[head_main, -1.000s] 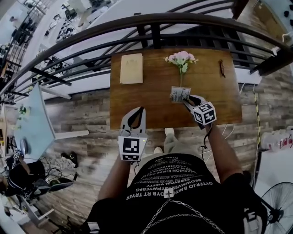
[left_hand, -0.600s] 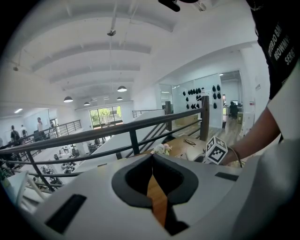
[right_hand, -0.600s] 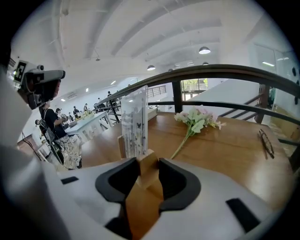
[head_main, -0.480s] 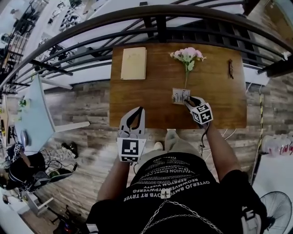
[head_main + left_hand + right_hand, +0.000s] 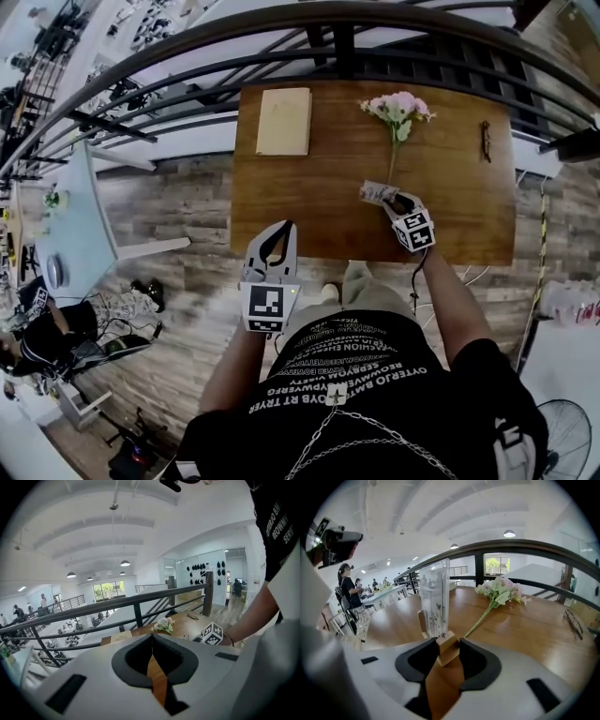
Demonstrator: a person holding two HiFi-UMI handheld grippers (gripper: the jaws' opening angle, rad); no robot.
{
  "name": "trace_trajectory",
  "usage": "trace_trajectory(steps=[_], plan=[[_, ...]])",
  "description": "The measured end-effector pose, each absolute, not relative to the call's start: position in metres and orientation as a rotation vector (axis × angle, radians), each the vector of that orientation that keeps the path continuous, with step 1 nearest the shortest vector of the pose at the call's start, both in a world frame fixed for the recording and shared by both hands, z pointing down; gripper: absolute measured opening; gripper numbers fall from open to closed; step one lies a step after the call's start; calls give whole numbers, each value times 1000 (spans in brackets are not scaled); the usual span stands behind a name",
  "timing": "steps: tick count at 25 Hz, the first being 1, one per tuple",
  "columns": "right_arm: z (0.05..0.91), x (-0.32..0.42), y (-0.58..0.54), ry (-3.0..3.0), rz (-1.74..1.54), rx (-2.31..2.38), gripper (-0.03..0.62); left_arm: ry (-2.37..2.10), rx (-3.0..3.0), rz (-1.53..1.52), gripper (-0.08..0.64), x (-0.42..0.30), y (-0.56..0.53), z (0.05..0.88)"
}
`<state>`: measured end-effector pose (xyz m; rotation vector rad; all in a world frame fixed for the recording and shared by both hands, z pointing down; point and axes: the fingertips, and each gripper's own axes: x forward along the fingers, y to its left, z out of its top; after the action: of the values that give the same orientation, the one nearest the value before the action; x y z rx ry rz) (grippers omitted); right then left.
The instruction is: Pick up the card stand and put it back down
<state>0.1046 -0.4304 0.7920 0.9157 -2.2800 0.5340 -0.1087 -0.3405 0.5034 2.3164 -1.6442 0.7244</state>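
The card stand (image 5: 377, 193) is a clear upright card in a small wooden block (image 5: 448, 651). My right gripper (image 5: 397, 201) is shut on that block, with a jaw pressing on each side. The card (image 5: 435, 599) rises straight up just beyond the right gripper (image 5: 448, 645). It is low over the brown wooden table (image 5: 309, 206), near the table's front right; whether the block touches the wood I cannot tell. My left gripper (image 5: 281, 228) hangs off the table's near edge, its tips meeting and nothing held. The left gripper (image 5: 152, 637) looks over the table toward the right hand.
A pink flower sprig (image 5: 398, 109) lies behind the stand, its stem (image 5: 480, 618) pointing at it. A beige booklet (image 5: 284, 120) sits at the back left and dark glasses (image 5: 485, 141) at the back right. A black railing (image 5: 281, 42) runs behind the table.
My right gripper has come down toward the table with the card stand held in it. The left gripper has sunk a little in front of the table edge.
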Motion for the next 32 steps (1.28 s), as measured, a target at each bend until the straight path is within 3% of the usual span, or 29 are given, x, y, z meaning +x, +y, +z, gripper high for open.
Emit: trace_trajectory(steps=[4,7,12,14,18,32], plan=[[796,105,-431,-2241,455,921,165,-1645,2331,717,28,-109,-336,498],[794,117,-431,-2202,414,965,209,-1637,2359,705,28,-107,-331,490],[750,136,-421,-2247,432,1124,216,-1647,2377,632,28,-117,-313,478],[727,148,-416,-2257,453,1199,184,-1664,2378,538,26,-124,-309,470],[664,172,-398,-2277,413,1351,23,-1702,2448,449,26,-125,-302,446],[462,159,-291,-2439,237,1603,14,-1563,2587,205,26,-122,-243,396]])
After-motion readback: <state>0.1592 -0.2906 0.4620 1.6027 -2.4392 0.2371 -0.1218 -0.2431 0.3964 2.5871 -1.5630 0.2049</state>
